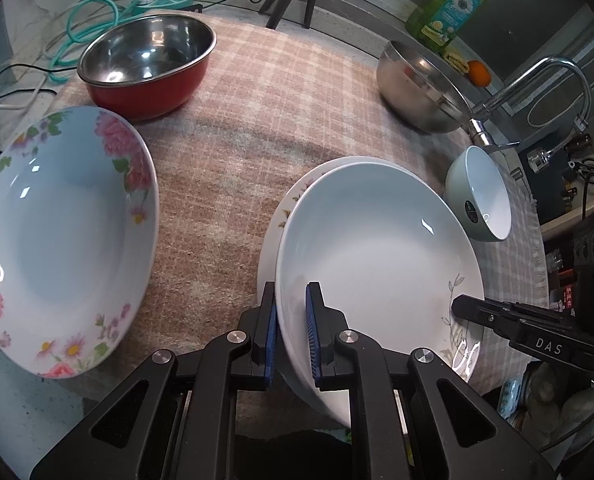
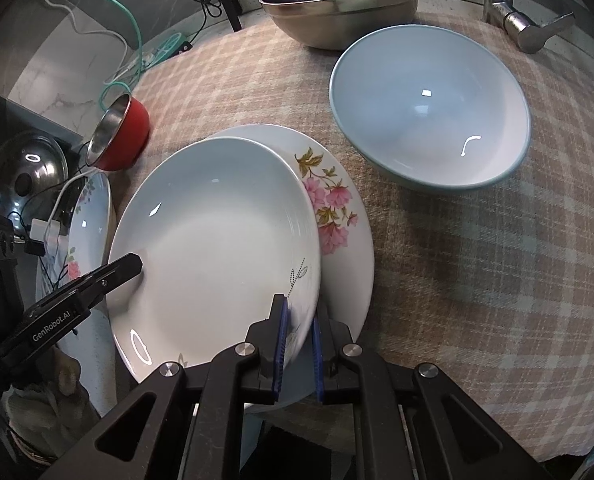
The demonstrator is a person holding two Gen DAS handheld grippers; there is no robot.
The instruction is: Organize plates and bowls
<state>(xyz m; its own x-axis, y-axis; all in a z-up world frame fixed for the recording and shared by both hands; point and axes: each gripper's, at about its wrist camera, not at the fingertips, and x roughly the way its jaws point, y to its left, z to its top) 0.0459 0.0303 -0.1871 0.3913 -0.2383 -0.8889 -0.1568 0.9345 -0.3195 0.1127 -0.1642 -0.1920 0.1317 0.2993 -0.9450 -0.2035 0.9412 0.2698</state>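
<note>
A white deep plate with a grey leaf sprig [image 1: 373, 248] [image 2: 217, 240] lies on a flat plate with pink flowers [image 2: 337, 216], whose rim shows under it [image 1: 297, 196]. My left gripper [image 1: 291, 304] is shut on the white plate's near rim. My right gripper [image 2: 299, 324] is shut on its opposite rim and shows at the right in the left wrist view [image 1: 497, 316]. A rose-patterned deep plate [image 1: 65, 236] lies to the left. A pale green bowl [image 2: 429, 108] [image 1: 481, 196] stands to the right.
A red bowl with a steel inside [image 1: 149, 64] [image 2: 117, 136] and a steel bowl [image 1: 421, 88] [image 2: 341, 0] stand at the back of the checked cloth [image 1: 237, 128]. A tap [image 1: 537, 80], a soap bottle [image 1: 449, 4] and cables [image 1: 97, 12] lie beyond.
</note>
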